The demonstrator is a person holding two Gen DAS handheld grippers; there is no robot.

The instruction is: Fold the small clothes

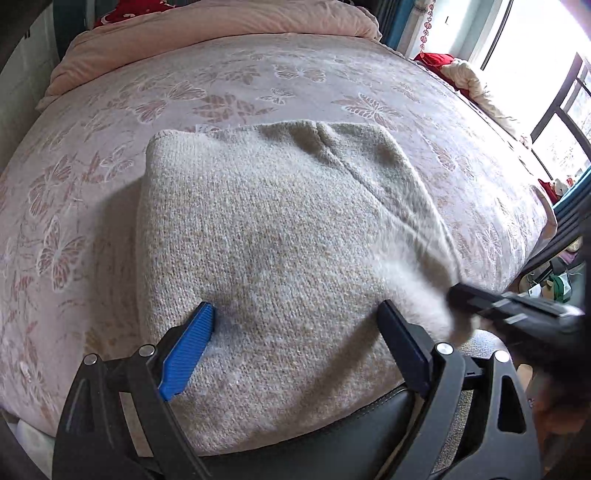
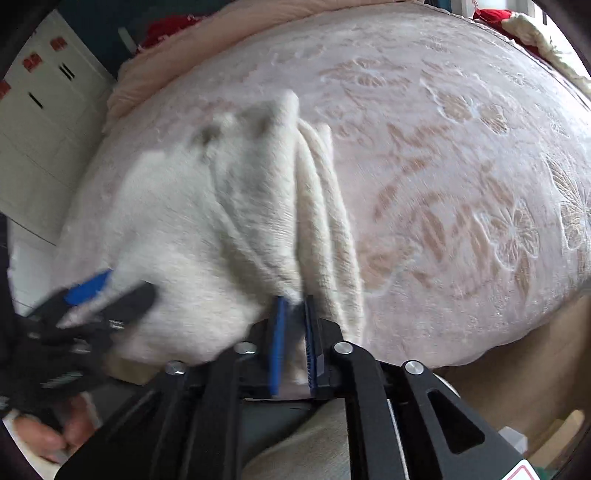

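Partly blurred, right hand-held gripper (image 2: 295,314) clamped on beige sweater (image 1: 258,229)

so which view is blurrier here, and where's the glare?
Right wrist view: motion blur throughout, with the knit garment and left gripper smeared. Left wrist view: mostly sharp, knit texture readable, only the right gripper and the fabric by it blurred; windows blown out top right. Both show heavy fisheye bowing of the bed.
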